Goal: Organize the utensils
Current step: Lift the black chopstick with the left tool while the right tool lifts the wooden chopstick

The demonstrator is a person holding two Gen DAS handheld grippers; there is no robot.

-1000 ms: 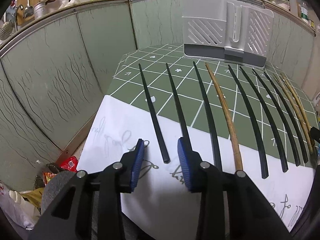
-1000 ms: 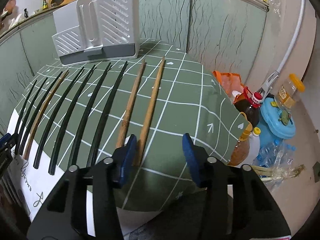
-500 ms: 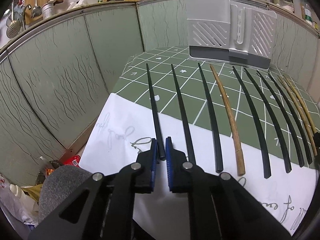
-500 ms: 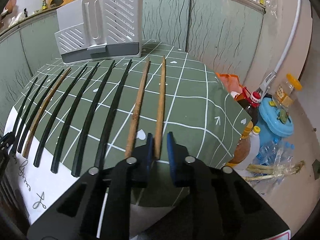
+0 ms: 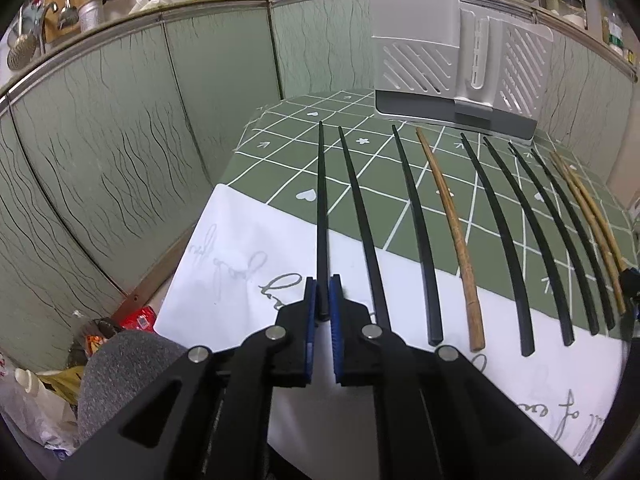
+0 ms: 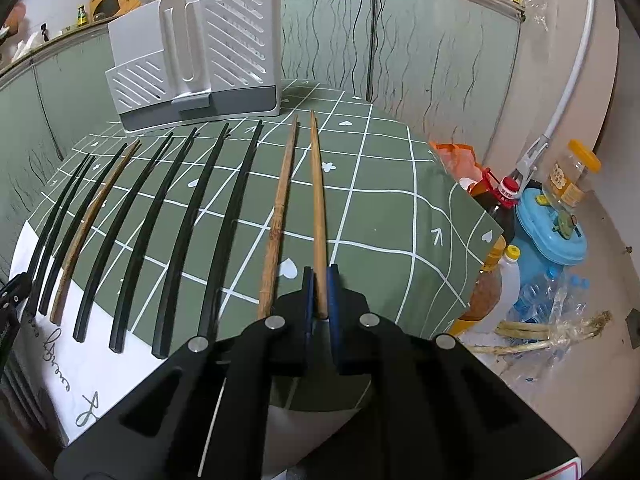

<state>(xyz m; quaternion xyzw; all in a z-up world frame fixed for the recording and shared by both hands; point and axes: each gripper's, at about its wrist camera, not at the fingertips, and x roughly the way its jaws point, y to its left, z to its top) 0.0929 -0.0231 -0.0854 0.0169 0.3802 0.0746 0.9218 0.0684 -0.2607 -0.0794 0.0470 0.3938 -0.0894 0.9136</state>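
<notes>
Several chopsticks, black ones and brown wooden ones, lie side by side on a green checked tablecloth [image 5: 288, 144]. My left gripper [image 5: 324, 286] is shut on the near end of the leftmost black chopstick [image 5: 322, 208], which points away toward the wall. My right gripper [image 6: 319, 276] is shut on the near end of the rightmost wooden chopstick [image 6: 318, 200]. Just left of it lies a second wooden chopstick [image 6: 280, 208]. A grey and white slotted utensil holder [image 5: 456, 72] stands at the far side of the table, also in the right wrist view as the utensil holder [image 6: 200, 68].
A white sheet with writing [image 5: 240, 264] covers the table's near edge. Green panel walls [image 5: 120, 152] enclose the back and left. On the floor to the right stand bottles [image 6: 500, 200], a jar [image 6: 570, 176] and a blue lidded container [image 6: 552, 228]. Bags and clutter [image 5: 60, 360] lie lower left.
Both grippers have gone from wide open to shut, the left on the leftmost black chopstick, the right on the rightmost wooden chopstick. Both chopsticks' far ends have swung a little.
</notes>
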